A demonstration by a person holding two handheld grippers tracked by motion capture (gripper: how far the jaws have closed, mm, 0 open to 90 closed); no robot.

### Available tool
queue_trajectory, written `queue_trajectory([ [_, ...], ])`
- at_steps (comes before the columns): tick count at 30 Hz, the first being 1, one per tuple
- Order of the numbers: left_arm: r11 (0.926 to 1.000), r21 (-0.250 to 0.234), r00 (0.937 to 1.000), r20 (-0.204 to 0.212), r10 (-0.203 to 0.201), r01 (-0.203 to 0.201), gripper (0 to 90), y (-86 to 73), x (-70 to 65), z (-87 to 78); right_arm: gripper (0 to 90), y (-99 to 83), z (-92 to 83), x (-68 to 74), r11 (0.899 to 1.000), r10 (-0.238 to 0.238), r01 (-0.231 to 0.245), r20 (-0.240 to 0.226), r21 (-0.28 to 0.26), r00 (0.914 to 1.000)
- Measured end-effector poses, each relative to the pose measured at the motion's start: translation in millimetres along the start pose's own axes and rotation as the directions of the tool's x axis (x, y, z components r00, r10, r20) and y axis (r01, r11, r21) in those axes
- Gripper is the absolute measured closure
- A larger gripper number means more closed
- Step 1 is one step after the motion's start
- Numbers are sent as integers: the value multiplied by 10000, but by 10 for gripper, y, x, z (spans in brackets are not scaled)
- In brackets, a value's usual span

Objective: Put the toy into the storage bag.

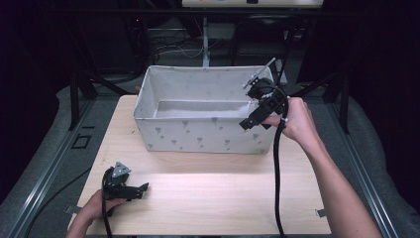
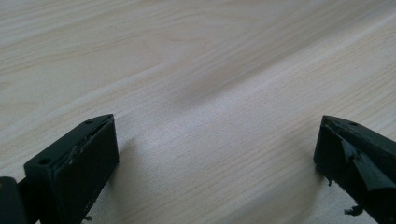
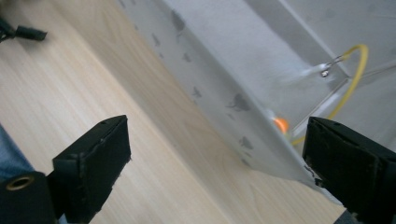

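Yellow cable w/ an orange bit (image 3: 348, 77) is lying inside the grey fabric bin (image 1: 198, 136), which is sitting at the tabletop's (image 1: 208, 198) far edge. Right claw (image 1: 253, 120) is hovering over the bin's right front corner, jaws wide, nothing btwn them: looks like a drop-off step finishing. Left claw (image 1: 141, 190) is resting on the tabletop, also wide open & empty. Next prob calls for clearing the rim w/o snagging fabric.

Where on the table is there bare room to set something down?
The wooden table is bare in front of the fabric bin, between the left tongs and the right forearm. A narrower bare strip lies left of the bin. The right tongs crowd its front right corner.
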State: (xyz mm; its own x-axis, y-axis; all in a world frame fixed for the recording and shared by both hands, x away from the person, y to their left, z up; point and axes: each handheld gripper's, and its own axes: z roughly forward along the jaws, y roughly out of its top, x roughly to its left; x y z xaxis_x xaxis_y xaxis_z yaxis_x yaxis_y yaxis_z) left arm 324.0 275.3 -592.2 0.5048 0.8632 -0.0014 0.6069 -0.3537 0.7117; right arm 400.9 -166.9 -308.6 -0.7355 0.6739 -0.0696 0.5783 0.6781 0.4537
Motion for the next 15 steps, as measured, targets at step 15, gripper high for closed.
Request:
queue_trajectory([
  [15,10000,-1,10000,-2,-2,2,0,0,0,0,30,-465,380,328,9989,-406,418,-595,194,9974],
])
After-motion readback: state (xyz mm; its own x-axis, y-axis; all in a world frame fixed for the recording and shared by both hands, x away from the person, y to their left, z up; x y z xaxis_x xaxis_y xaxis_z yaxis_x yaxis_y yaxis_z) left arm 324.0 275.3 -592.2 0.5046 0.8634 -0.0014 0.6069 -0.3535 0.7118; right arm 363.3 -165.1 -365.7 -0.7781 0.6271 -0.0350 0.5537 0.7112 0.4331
